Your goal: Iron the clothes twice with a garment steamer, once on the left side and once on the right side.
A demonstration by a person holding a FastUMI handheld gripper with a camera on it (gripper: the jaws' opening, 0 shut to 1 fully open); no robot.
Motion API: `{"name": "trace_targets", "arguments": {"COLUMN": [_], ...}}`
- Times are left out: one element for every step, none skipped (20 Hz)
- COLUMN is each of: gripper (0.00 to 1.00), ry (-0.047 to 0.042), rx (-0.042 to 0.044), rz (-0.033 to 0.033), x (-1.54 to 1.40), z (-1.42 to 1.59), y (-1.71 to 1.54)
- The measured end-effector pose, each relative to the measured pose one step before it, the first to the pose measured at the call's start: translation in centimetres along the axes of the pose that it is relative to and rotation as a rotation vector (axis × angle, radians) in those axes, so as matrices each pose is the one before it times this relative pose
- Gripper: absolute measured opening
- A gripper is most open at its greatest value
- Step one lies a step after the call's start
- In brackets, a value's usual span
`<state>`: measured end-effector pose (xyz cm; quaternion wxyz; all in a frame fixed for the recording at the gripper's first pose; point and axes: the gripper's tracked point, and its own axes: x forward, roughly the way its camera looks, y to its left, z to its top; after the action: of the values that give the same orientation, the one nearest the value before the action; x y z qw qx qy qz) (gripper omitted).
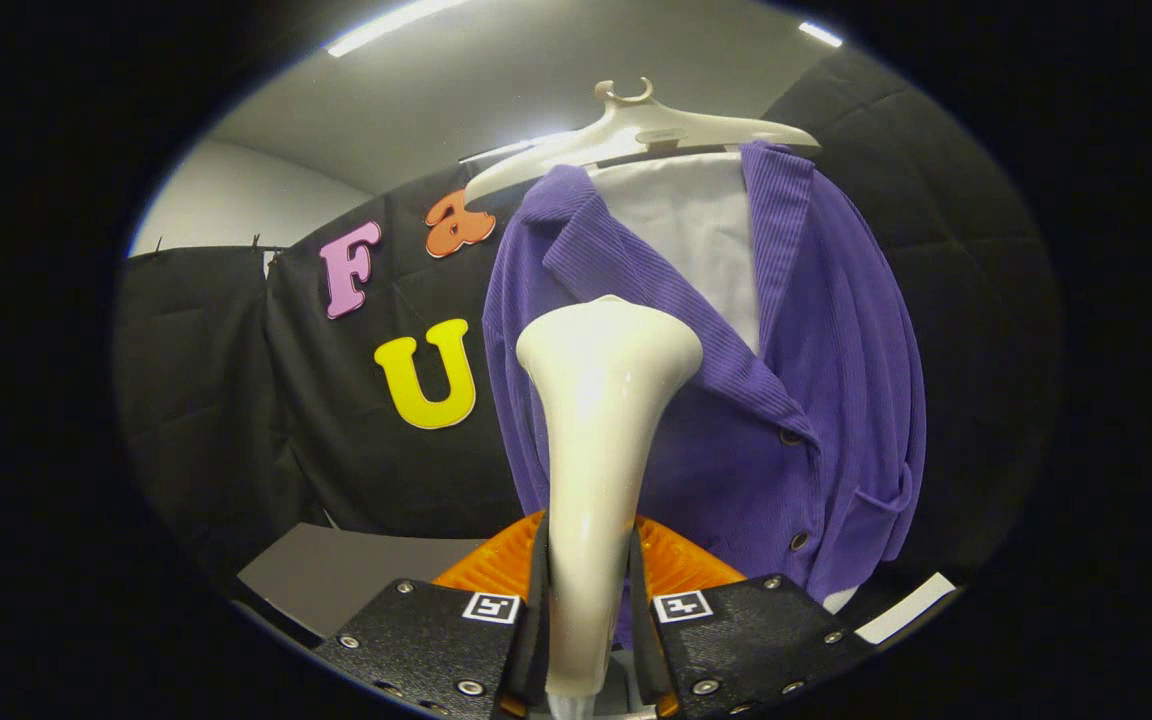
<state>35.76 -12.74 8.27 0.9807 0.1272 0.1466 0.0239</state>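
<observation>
A purple corduroy jacket (826, 390) hangs over a white shirt (696, 230) on a cream hanger (636, 130), just ahead of the fingers. My gripper (588, 610) is shut on the handle of a cream garment steamer (596, 420). The steamer stands upright between the fingers, and its wide head rises in front of the jacket's left front panel, at the lapel. Whether the head touches the cloth cannot be told. The fingers (536, 600) press on the handle from both sides.
A grey tabletop (346, 570) lies low on the left, beyond the fingers. A white strip (906, 608) lies below the jacket's right hem. Ceiling lights (386, 25) glow above the booth wall.
</observation>
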Motion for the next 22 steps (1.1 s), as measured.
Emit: {"name": "trace_targets", "arguments": {"gripper": [0.34, 0.34, 0.34, 0.34, 0.34, 0.34, 0.34, 0.35, 0.34, 0.34, 0.34, 0.34, 0.34, 0.34, 0.34, 0.34, 0.34, 0.34, 0.34, 0.34, 0.34, 0.34], "ry": [0.01347, 0.01325, 0.01301, 0.01339, 0.01440, 0.01383, 0.01276, 0.01386, 0.01328, 0.01462, 0.01474, 0.01124, 0.01363, 0.01757, 0.01717, 0.01144, 0.00949, 0.00841, 0.01399, 0.01442, 0.01182, 0.01310], "rx": [0.00090, 0.00090, -0.00041, 0.00078, -0.00084, -0.00083, 0.00373, 0.00339, 0.00264, 0.00189, 0.00498, 0.00397, 0.00090, -0.00018, -0.00023, 0.00086, 0.00019, 0.00338, 0.00629, 0.00544, 0.00325, -0.00185], "rz": [-0.00422, -0.00281, -0.00203, -0.00275, -0.00269, -0.00353, -0.00528, -0.00310, -0.00260, -0.00218, -0.00379, -0.00365, -0.00261, -0.00220, -0.00192, -0.00262, -0.00416, -0.00551, -0.00367, -0.00105, -0.00243, -0.00306], "x": [-0.088, -0.063, -0.097, -0.003, 0.019, -0.085, 0.001, 0.094, 0.087, 0.083, 0.130, 0.080, -0.126, -0.432, -0.084, -0.077, 0.003, 0.106, 0.075, -0.003, 0.036, -0.121], "z": [-0.854, -0.644, -0.641, -0.660, -0.744, -0.622, -0.733, -0.732, -0.747, -0.711, -0.770, -0.714, -0.741, -1.044, -1.140, -0.937, -0.764, -0.642, -0.950, -0.820, -0.769, -0.760], "y": [-0.274, -0.245, -0.060, -0.097, -0.112, -0.242, -0.188, -0.131, 0.028, 0.001, -0.066, -0.105, -0.309, -0.301, -0.228, -0.296, -0.215, -0.192, -0.280, -0.249, -0.134, -0.360]}}
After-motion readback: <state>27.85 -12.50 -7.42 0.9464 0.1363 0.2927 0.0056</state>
